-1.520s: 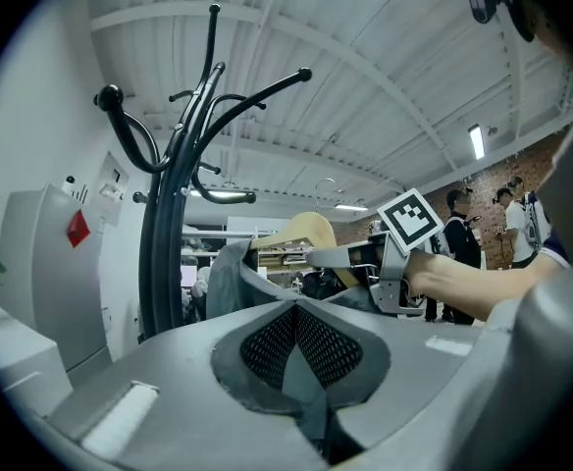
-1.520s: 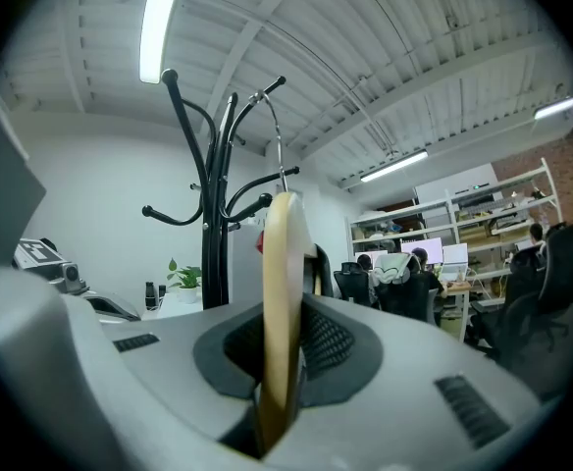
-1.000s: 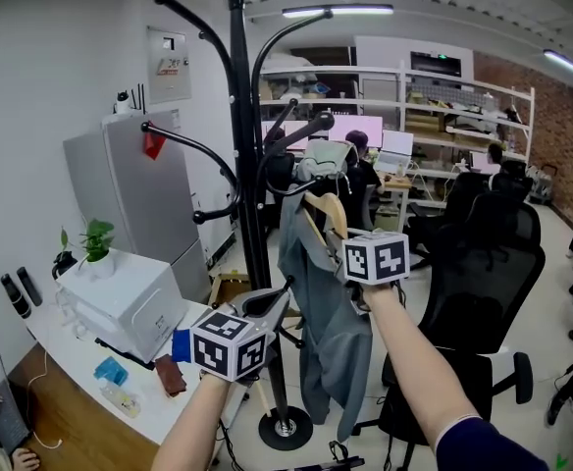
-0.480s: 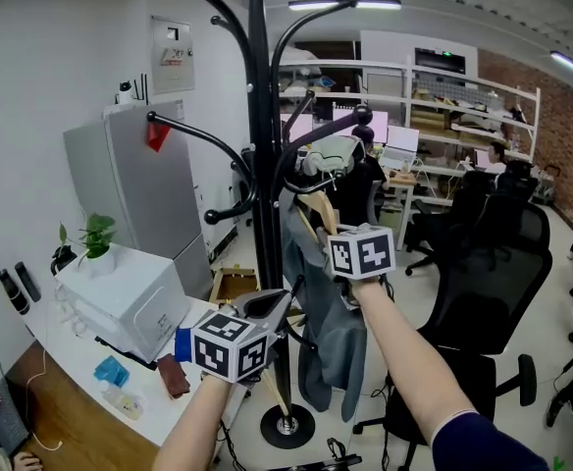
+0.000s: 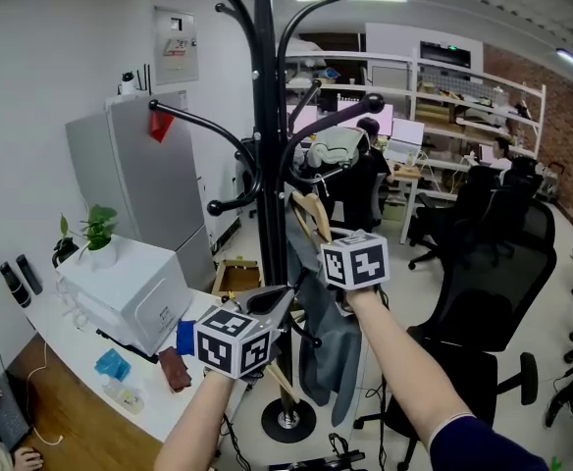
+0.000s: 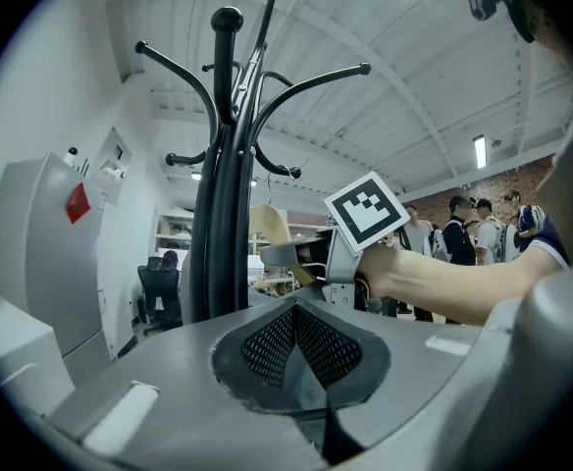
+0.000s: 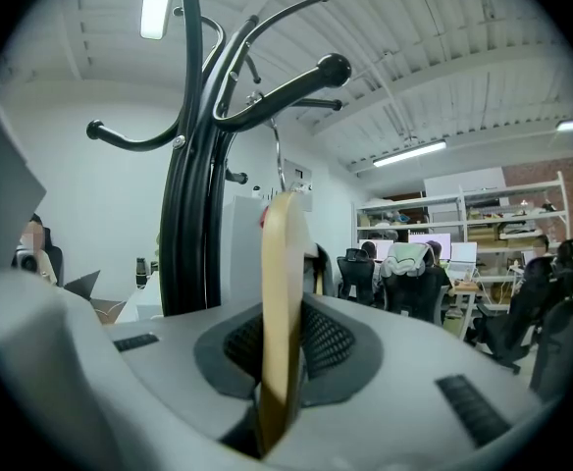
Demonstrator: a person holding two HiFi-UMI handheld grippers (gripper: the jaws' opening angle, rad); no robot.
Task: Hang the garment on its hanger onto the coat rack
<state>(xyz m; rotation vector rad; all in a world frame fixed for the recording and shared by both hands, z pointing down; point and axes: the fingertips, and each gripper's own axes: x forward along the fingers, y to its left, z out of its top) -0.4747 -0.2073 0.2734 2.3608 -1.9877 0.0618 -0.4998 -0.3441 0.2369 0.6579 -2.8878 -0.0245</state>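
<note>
Right tool (image 7: 279, 356) clamps pale wooden hanger (image 7: 285, 263) edge-on; grey garment (image 5: 331, 346) droops; left tool (image 6: 294, 346) closed, empty.

Over the last 1 second I've swung my right gripper (image 7: 279, 359) leftward toward the coat rack (image 5: 267, 165), and the hanger (image 5: 309, 216) pinched in it came along. The garment (image 5: 331, 346) had hung clear to the right of the pole; now it sits right against it. I've also moved in closer. The pole has slid toward the middle of the head view, and its top knob has gone off the upper edge.
</note>
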